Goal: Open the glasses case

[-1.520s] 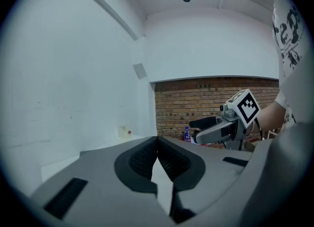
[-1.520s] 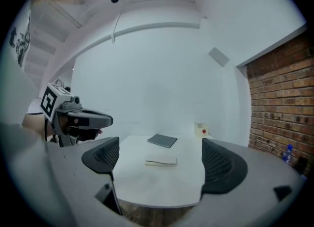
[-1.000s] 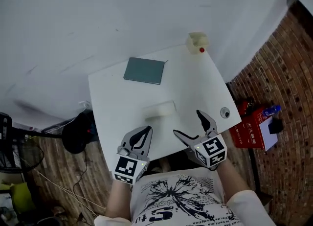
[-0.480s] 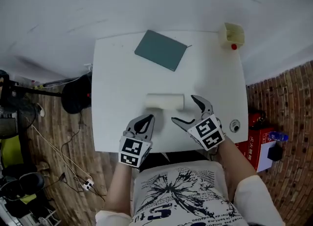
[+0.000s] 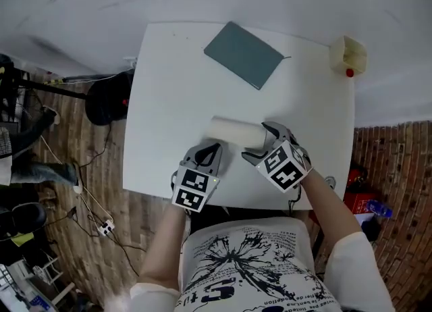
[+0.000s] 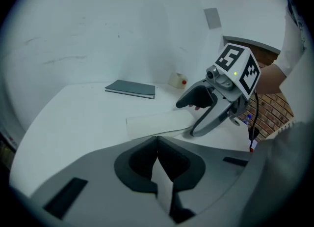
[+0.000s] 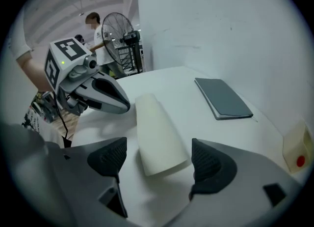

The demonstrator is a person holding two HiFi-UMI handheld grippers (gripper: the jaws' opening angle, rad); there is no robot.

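A cream, rounded glasses case (image 5: 233, 132) lies shut on the white table (image 5: 169, 101), near its front edge. My right gripper (image 5: 260, 145) points down at the case's right end. Its jaws are closing, and in the right gripper view that end of the case (image 7: 159, 132) sits between the two pads without either one pressing on it. My left gripper (image 5: 209, 154) hovers just in front of the case's left part with its jaws together and nothing in them. In the left gripper view the case (image 6: 157, 122) lies just past the shut tips (image 6: 157, 140).
A grey notebook (image 5: 244, 54) lies at the table's far side and a small yellow box (image 5: 348, 54) with a red dot sits at the far right corner. A standing fan (image 7: 120, 34) and a person (image 7: 95, 24) are beyond the table's left side.
Both grippers have come down and forward to the case. The right jaws have narrowed and now straddle the case's end. The left gripper stays shut.
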